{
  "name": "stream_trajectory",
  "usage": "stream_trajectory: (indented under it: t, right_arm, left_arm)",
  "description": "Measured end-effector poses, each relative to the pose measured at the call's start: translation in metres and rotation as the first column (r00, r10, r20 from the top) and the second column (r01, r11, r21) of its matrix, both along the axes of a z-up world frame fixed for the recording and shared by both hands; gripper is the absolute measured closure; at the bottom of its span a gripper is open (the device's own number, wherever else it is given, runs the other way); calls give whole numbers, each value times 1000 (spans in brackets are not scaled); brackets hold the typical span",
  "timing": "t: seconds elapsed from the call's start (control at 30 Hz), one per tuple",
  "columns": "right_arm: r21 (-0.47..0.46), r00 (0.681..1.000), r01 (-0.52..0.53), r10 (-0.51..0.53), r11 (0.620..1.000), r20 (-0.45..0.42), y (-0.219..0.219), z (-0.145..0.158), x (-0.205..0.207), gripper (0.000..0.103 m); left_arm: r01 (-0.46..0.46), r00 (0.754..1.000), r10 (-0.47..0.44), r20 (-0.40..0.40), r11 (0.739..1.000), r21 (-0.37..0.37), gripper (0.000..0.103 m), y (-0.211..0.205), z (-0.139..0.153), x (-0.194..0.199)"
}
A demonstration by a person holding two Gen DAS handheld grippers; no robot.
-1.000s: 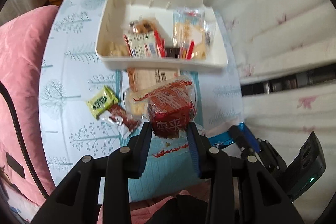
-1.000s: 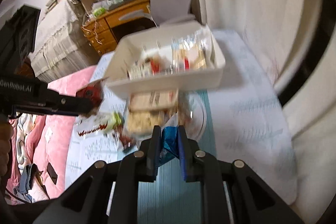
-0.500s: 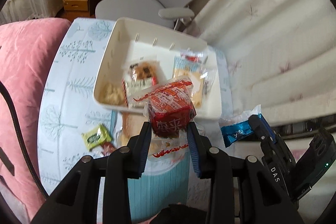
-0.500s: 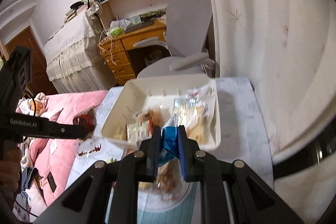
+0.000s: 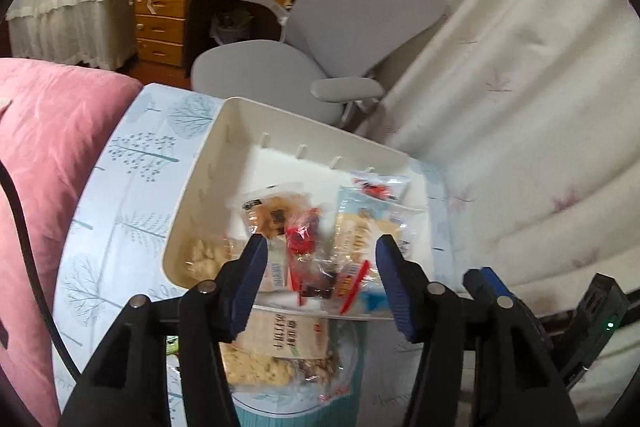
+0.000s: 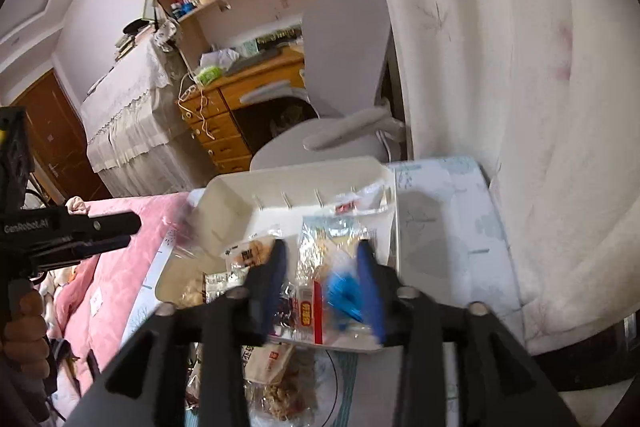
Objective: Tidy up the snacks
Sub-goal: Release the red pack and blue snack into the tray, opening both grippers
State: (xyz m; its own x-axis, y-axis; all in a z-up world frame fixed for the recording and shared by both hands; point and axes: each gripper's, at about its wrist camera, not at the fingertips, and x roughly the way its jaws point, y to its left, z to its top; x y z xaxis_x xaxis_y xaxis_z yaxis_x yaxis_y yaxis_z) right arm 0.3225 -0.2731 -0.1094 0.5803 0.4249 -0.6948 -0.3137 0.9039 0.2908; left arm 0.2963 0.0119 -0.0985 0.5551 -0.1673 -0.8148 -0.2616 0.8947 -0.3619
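Snacks land in your white plastic bin (image 5: 208, 163): red crinkly packet (image 5: 302, 241) below the left gripper (image 5: 318, 255), blue foil wrapper (image 6: 344, 293) between the right gripper's (image 6: 322, 259) just-opened jaws; both empty. Light, slippery; pinch the sealed edges.

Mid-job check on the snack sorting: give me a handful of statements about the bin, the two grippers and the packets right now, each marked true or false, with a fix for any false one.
1. The left gripper is clamped on the red packet. False: its jaws have just been opening, and the red packet lies free between them in the white bin.
2. The right gripper stands open over the bin. True: its jaws have just been opening, and the blue packet appears blurred between them, seemingly let go.
3. The white bin is empty. False: several wrapped snacks lie in it.
4. A bag of snacks lies on the table outside the bin, at its near side. True.
5. A grey office chair stands beyond the table. True.
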Motion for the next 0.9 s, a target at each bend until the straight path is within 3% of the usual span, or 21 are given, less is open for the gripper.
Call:
stream_trajectory:
  t: [0.23,0.53,0.63,0.9]
  right_arm:
    - [20,999,2,-1,1000,-43,-4,-10,5,53]
    - [53,993,9,-3,999,-114,-4,-14,3,47]
    - [61,992,2,5,998,-127,-2,-14,-2,40]
    - [38,989,-32,37,999,-144,10,-14,-17,40]
  left_arm:
    - [-17,996,18,-92,1000,12,42,5,-18,-8]
    - [-46,990,47,-129,999,11,40,12,-22,-37]
    - [-73,987,73,-144,997,2,37,20,-25,-49]
    - [-176,963,165,-215,984,-33,36,48,-44,-87]
